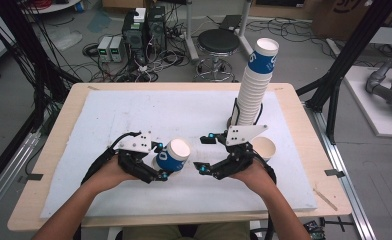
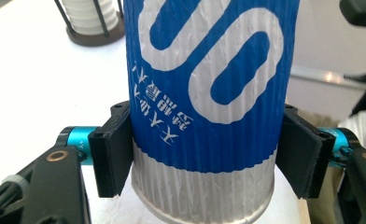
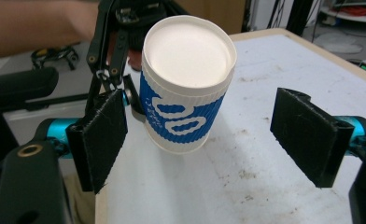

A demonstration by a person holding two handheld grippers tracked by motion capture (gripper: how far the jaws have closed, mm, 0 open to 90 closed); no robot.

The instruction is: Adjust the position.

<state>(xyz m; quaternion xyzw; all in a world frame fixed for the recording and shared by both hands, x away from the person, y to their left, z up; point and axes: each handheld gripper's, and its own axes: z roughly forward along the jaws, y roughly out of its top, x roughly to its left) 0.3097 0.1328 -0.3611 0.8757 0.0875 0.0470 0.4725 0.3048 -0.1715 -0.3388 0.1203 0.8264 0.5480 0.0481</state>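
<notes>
The blue-and-white ribbed paper cup (image 2: 204, 93) sits between the left gripper's (image 1: 156, 160) jaws, whose black pads press on its lower sides near the base. It is tilted, mouth toward the right gripper (image 1: 205, 154), and held above the white foam-covered surface (image 1: 134, 110); its pale inside looks empty. The right gripper's jaws are spread wide, apart from the cup, holding nothing. Behind that gripper a second white paper cup (image 1: 265, 147) stands upright on the surface. Farther back, a tall stack of matching cups (image 1: 254, 85) rises from a dark wire holder (image 2: 95, 28).
</notes>
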